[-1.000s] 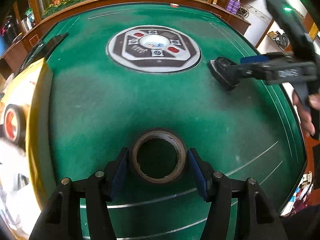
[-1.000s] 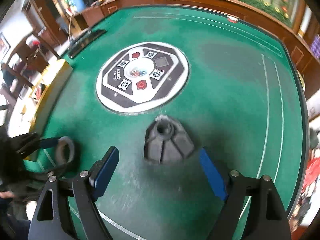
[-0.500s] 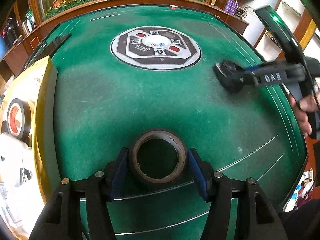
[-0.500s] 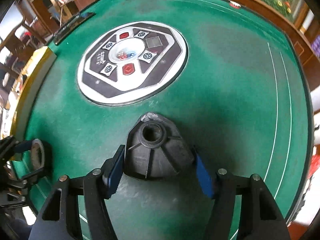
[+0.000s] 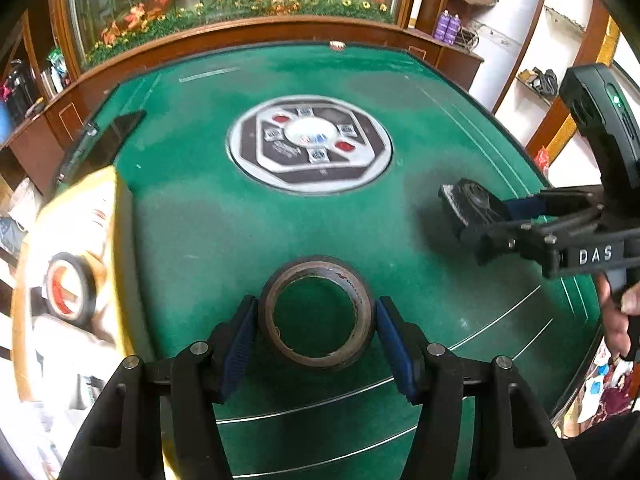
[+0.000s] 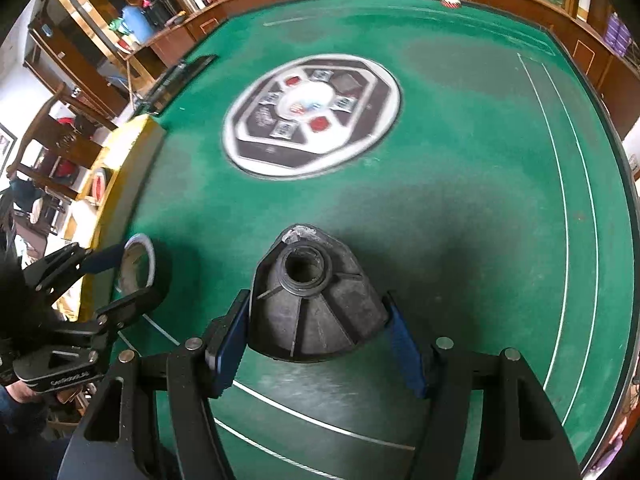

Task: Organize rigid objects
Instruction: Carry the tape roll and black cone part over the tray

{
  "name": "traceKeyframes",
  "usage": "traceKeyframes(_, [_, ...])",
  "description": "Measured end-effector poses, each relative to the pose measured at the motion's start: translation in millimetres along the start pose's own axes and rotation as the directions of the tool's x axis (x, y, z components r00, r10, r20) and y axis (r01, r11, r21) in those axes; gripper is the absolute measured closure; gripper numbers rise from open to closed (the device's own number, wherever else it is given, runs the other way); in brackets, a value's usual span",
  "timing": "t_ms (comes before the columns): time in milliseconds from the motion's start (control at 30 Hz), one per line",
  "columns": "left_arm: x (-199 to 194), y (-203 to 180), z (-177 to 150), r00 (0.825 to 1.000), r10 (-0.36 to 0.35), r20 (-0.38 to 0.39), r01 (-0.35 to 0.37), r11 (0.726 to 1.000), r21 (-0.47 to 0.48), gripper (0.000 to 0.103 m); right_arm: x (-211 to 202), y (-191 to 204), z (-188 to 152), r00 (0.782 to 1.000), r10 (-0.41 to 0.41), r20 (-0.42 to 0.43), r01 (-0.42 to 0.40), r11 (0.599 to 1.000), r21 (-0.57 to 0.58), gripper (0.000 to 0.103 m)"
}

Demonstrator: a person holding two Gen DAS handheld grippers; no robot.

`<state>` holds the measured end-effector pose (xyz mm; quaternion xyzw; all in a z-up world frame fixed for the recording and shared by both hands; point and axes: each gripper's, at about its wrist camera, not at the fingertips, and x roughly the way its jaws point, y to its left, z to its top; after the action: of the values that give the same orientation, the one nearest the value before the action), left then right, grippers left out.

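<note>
- Left tongs (image 5: 316,332): gripping brown tape roll (image 5: 316,316), sitting at 6 o'clock on green table (image 5: 200,220).
- Right tongs (image 6: 316,332): clamping black ribbed base (image 6: 316,304), at 6 o'clock.
- Yellow box (image 5: 120,240): lying at 9 o'clock, containing red-cored tape (image 5: 70,288).

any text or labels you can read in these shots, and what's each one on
"DAS": white letters on the body of the right hand-held gripper, seen from the left wrist camera.
White lettering on the body of the left hand-held gripper, seen from the right wrist camera: too small to read.
Markings on the round panel in the green table: blurred, unreadable.
Red print inside the tape roll: too small to read.
</note>
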<state>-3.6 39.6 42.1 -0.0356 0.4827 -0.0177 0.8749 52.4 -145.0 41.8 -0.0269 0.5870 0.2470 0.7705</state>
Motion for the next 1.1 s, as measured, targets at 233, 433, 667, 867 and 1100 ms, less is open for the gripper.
traceKeyframes(233, [-33, 26, -1, 0.997, 0.036, 0.061, -0.036, 0.999, -0.009, 0.04, -3, 45, 8, 0.999, 0.025, 0.022, -0.024, 0.999, -0.041, 0.039])
traceKeyframes(433, [-55, 58, -15, 0.991, 0.102, 0.087, -0.099, 0.994, -0.039, 0.04, 5, 95, 22, 0.998, 0.055, 0.027, -0.052, 0.993, -0.106, 0.039])
traceKeyframes(667, [-66, 100, -37, 0.981, 0.179, 0.079, -0.172, 0.981, -0.088, 0.04, 18, 153, 40, 0.996, 0.091, 0.02, -0.085, 0.978, -0.19, 0.039])
traceKeyframes(867, [-67, 128, -50, 0.976, 0.208, 0.061, -0.2, 0.972, -0.125, 0.04, 33, 207, 59, 0.994, 0.111, 0.015, -0.103, 0.957, -0.271, 0.039])
traceKeyframes(1100, [-62, 151, -59, 0.974, 0.225, 0.04, -0.218, 0.968, -0.126, 0.04, 56, 253, 84, 0.993, 0.117, 0.007, -0.109, 0.938, -0.329, 0.039])
